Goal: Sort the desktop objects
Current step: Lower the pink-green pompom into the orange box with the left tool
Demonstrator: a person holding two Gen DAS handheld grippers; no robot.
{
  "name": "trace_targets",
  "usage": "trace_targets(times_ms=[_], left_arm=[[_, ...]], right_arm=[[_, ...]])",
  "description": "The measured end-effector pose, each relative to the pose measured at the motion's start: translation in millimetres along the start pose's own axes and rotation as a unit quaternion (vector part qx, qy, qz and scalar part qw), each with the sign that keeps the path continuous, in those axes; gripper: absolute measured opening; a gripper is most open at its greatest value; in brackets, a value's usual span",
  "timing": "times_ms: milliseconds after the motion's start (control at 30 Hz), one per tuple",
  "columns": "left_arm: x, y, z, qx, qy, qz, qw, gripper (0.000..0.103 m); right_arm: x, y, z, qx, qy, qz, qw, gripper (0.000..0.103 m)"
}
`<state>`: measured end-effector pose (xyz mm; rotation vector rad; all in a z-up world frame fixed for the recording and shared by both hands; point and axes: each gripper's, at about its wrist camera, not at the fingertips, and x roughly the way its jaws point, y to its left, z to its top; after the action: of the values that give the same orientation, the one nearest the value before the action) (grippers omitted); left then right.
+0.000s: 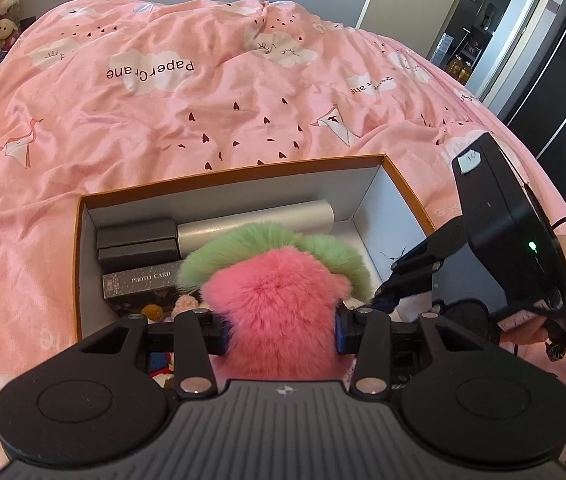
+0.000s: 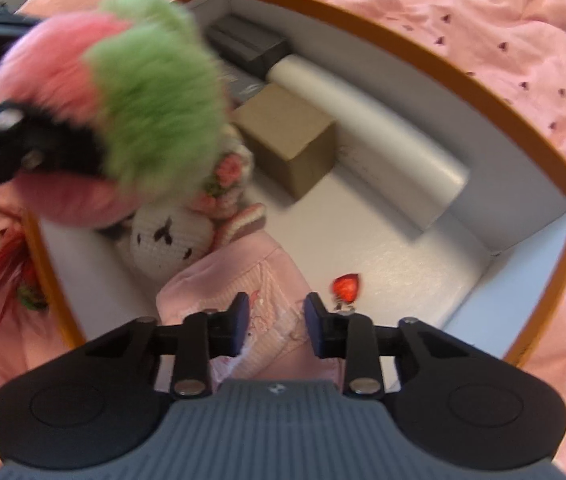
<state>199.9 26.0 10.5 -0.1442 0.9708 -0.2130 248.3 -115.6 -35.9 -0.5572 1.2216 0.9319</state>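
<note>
My left gripper (image 1: 281, 332) is shut on a fluffy pink and green plush (image 1: 279, 296), held over an open orange-rimmed box (image 1: 235, 174) on a pink bedspread. In the right wrist view the same plush (image 2: 155, 80) hangs blurred at the upper left. My right gripper (image 2: 278, 316) points down into the box (image 2: 463, 76), its pads on either side of a pink embroidered cloth (image 2: 243, 276) on the box floor. Whether they press on it is unclear. In the left wrist view the right gripper (image 1: 383, 292) reaches in from the right.
The box holds two black cases (image 1: 139, 240), a silver cylinder (image 1: 259, 220), a photo card box (image 1: 143, 284), a brown carton (image 2: 291, 136), a white crochet doll (image 2: 163, 240) and a red strawberry charm (image 2: 347, 286). A red feathery item (image 2: 3, 276) lies outside the box.
</note>
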Motion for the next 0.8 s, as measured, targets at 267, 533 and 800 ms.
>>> trace_targets(times_ms=[267, 533, 800], left_arm=[[10, -14, 7, 0.023, 0.009, -0.002, 0.9997, 0.049], [34, -38, 24, 0.049, 0.009, -0.009, 0.9987, 0.049], [70, -45, 28, 0.056, 0.028, -0.011, 0.998, 0.05]], right_arm=[[-20, 5, -9, -0.003, -0.04, -0.018, 0.999, 0.031], [-44, 4, -24, 0.008, -0.058, -0.053, 0.997, 0.031], [-51, 4, -34, 0.02, -0.07, -0.075, 0.995, 0.038]])
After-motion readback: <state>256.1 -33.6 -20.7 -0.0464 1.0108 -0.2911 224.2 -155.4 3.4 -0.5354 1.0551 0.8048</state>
